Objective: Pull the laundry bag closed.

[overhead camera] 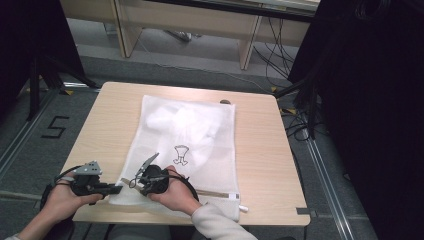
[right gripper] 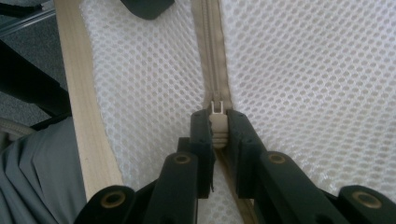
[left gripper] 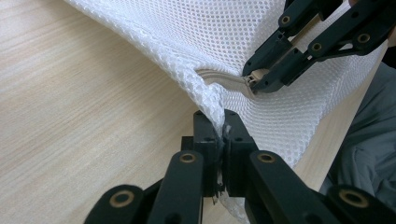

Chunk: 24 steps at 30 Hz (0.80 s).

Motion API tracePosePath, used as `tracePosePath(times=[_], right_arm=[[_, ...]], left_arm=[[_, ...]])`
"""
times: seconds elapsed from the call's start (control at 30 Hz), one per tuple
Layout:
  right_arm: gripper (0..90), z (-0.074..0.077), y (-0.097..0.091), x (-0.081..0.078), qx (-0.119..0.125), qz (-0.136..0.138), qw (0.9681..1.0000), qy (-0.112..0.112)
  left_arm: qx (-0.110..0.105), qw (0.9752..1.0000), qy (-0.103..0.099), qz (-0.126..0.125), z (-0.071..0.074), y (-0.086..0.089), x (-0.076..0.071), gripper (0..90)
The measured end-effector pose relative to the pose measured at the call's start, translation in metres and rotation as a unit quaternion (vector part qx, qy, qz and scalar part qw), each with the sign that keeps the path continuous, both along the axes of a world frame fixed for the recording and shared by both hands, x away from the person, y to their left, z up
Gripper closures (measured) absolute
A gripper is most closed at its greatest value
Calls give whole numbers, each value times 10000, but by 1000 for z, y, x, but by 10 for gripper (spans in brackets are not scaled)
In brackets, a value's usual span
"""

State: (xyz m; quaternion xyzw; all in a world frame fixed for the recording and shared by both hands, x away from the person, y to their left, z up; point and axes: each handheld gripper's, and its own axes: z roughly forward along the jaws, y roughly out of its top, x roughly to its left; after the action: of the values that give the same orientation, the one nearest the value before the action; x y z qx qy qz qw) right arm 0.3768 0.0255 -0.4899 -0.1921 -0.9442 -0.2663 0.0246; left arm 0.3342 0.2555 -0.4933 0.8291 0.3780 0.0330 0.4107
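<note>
**A:** Where are you in the job?

**B:** I'm at the zipper stage. The mesh laundry bag (overhead camera: 187,145) lies flat in the middle of the table (overhead camera: 260,150), with something white bundled inside towards its far end. The zipper (right gripper: 212,56) runs along the bag's near edge. My left gripper (left gripper: 219,140) is clamped tight on the bag's near-left corner (left gripper: 212,100), pinning the mesh. My right gripper (right gripper: 218,133) is pinched on the zipper pull (right gripper: 218,122), just to the right of that corner.

**A:** So both are holding. Is the bag open or closed?

**B:** In the right gripper view the teeth ahead of the pull look meshed, but I can't tell for the whole run.

**A:** What does the next move need?

**B:** I'd judge a steady draw of the pull along the near edge, towards the right, in line with the tape. The left must hold the corner taut against it, or the mesh will bunch and the slider could jam.
</note>
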Motion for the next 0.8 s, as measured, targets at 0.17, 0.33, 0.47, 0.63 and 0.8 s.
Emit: tracePosePath(times=[0.17, 0.33, 0.47, 0.63, 0.8], right_arm=[[821, 1, -5, 0, -13, 14, 10000, -69], [821, 0, -9, 1, -26, 58, 9999, -116], [821, 0, -11, 2, -18, 52, 9999, -93], [821, 2, -12, 0, -17, -2, 10000, -71], [821, 1, -14, 1, -32, 42, 9999, -89]], left_arm=[[-6, 10000, 5, 25, 0, 0, 0, 858], [31, 10000, 16, 31, -1, 0, 0, 858], [-30, 10000, 38, 30, -1, -1, 0, 858], [9, 10000, 24, 33, -2, 0, 0, 858], [-11, 10000, -36, 82, -3, -2, 0, 858]])
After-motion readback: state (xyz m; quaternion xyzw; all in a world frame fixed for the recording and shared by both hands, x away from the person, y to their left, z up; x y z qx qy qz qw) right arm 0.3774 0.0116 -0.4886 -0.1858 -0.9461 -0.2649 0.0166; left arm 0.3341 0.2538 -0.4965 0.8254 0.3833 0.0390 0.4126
